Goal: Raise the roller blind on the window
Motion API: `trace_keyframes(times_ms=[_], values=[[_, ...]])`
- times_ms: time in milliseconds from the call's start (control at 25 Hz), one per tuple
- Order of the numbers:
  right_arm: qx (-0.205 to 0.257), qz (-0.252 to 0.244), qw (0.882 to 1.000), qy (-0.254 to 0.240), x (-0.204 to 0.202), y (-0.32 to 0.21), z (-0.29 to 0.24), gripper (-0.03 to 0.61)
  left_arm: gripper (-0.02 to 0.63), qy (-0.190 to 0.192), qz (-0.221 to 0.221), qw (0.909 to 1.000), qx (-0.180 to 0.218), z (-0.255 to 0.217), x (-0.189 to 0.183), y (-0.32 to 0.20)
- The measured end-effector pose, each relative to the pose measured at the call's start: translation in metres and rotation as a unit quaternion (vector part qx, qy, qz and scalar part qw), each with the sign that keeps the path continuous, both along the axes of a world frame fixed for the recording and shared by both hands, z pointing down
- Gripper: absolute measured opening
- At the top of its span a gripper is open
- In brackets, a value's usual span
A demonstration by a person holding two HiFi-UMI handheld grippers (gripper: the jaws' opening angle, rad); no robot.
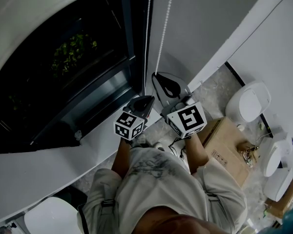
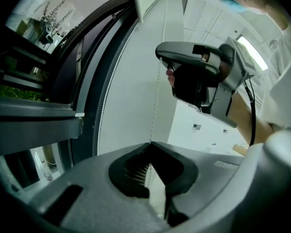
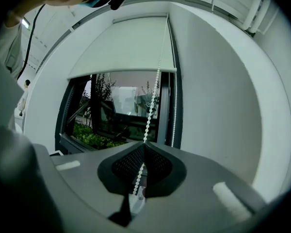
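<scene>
The white roller blind (image 3: 131,47) covers the top part of the window (image 3: 121,115), its bottom bar just above the glass. A white bead chain (image 3: 155,86) hangs down the window's right side in two strands. My right gripper (image 3: 144,143) is shut on the free strand, which runs on down between its pads. In the left gripper view the same strand (image 2: 156,101) drops from the right gripper (image 2: 160,59) to my left gripper (image 2: 150,143), shut on it lower down. In the head view both grippers (image 1: 150,99) (image 1: 155,75) sit close together under the chain (image 1: 162,28).
The second strand (image 3: 174,110) lies against the dark window frame (image 1: 132,57). A white sill (image 1: 102,140) runs below the window. On the floor to the right are a cardboard box (image 1: 224,140) and several white ceramic fixtures (image 1: 248,103). A white wall (image 3: 218,106) flanks the window's right.
</scene>
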State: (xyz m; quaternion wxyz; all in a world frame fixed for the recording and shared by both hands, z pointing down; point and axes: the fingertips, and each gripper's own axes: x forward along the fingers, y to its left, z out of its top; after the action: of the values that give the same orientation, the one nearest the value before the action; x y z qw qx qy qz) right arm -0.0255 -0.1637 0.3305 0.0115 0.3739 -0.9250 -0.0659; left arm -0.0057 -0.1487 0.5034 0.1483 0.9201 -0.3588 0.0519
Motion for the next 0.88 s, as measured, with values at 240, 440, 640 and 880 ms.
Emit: trace_keyframes(times_ms=[240,440,640,880], values=[[-0.016,0.005,1.0,0.008,-0.001,0.003,0.02,0.011,0.011,-0.009,0.002,0.9997,-0.02,0.021,0.0,0.001],[-0.027,0.005,1.0,0.008,0.0,0.002,0.037,0.011,0.011,-0.015,0.003,0.9993,-0.034,0.036,0.001,0.001],[-0.039,0.003,0.999,0.008,0.0,0.004,0.049,0.011,0.011,-0.016,0.004,0.9987,-0.047,0.049,0.003,0.001],[-0.048,0.002,0.999,0.009,-0.001,0.009,0.06,0.011,0.011,-0.019,0.005,0.9982,-0.057,0.061,0.001,0.005]])
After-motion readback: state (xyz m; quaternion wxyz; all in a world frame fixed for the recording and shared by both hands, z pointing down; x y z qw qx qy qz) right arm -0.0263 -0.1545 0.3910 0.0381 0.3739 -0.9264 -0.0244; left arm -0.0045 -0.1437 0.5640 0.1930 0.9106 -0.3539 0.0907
